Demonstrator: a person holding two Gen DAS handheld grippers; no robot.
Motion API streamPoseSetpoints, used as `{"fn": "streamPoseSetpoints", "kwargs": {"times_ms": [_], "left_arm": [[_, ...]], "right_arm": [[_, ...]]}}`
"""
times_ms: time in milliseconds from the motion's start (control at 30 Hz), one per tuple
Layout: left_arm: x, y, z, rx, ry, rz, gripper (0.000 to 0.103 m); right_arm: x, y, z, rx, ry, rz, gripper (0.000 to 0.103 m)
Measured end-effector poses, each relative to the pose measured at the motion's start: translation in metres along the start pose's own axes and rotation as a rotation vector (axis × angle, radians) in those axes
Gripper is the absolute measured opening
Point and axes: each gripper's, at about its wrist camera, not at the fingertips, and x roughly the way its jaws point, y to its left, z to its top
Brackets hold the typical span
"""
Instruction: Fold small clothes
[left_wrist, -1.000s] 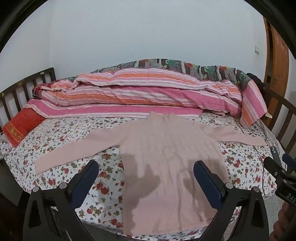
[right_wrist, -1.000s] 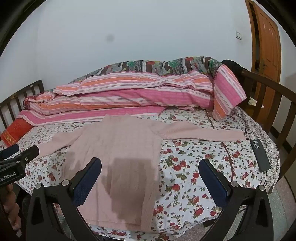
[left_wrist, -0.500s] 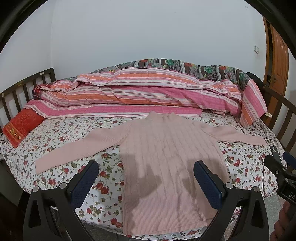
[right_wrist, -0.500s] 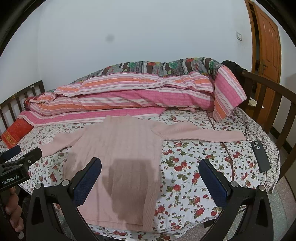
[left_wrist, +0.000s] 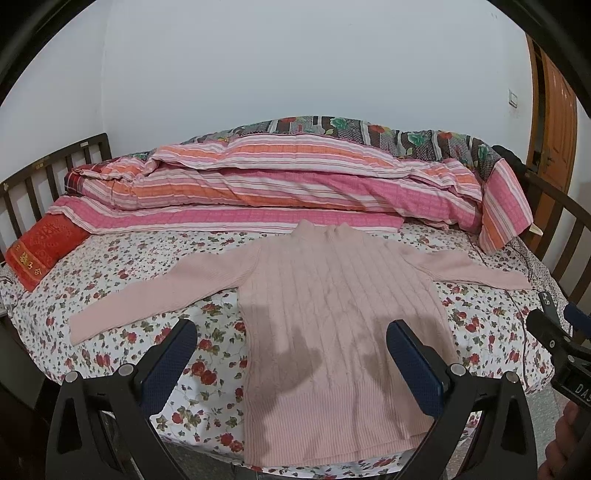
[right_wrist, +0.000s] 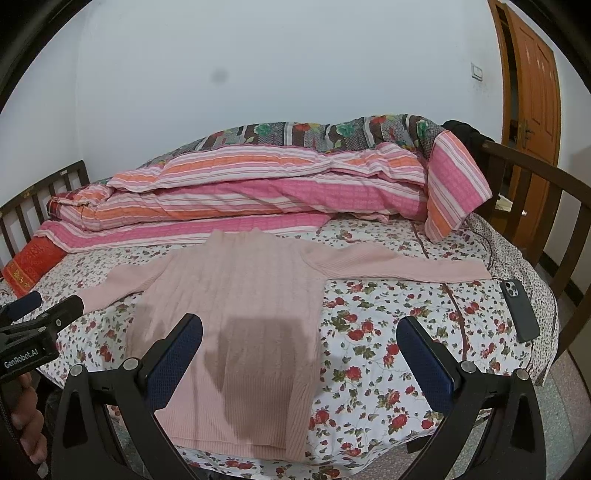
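Observation:
A pale pink ribbed sweater (left_wrist: 332, 295) lies flat on the floral bedsheet, collar away from me, both sleeves spread out, hem at the bed's near edge. It also shows in the right wrist view (right_wrist: 240, 295). My left gripper (left_wrist: 291, 354) is open and empty, held above the sweater's lower body and clear of it. My right gripper (right_wrist: 299, 354) is open and empty, held above the sweater's lower right side. Each gripper also appears at the edge of the other's view, the right one (left_wrist: 554, 339) and the left one (right_wrist: 33, 332).
A rolled pink striped quilt (left_wrist: 277, 192) lies along the back of the bed. A red pillow (left_wrist: 40, 251) sits at the far left. A dark phone (right_wrist: 519, 310) lies on the sheet at the right. Wooden bed rails (right_wrist: 535, 192) stand at both ends.
Both views have risen and tilted slightly, so the sweater sits a little lower and closer in frame. Both grippers stay open; the sweater has not moved.

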Motion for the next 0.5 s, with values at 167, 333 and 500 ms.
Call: {"fn": "streamPoseSetpoints", "kwargs": {"times_ms": [167, 333, 500], "left_arm": [[-0.0003, 0.0002, -0.0001, 0.000, 0.001, -0.001, 0.103], [-0.0004, 0.0006, 0.0000, 0.000, 0.001, -0.002, 0.103], [-0.0012, -0.0003, -0.0011, 0.001, 0.002, -0.002, 0.103]], "right_arm": [[-0.0003, 0.0003, 0.0000, -0.001, -0.001, 0.001, 0.103], [-0.0006, 0.0000, -0.0004, 0.001, -0.001, 0.004, 0.103], [0.0003, 0.0002, -0.0015, 0.002, -0.001, 0.003, 0.103]]}}
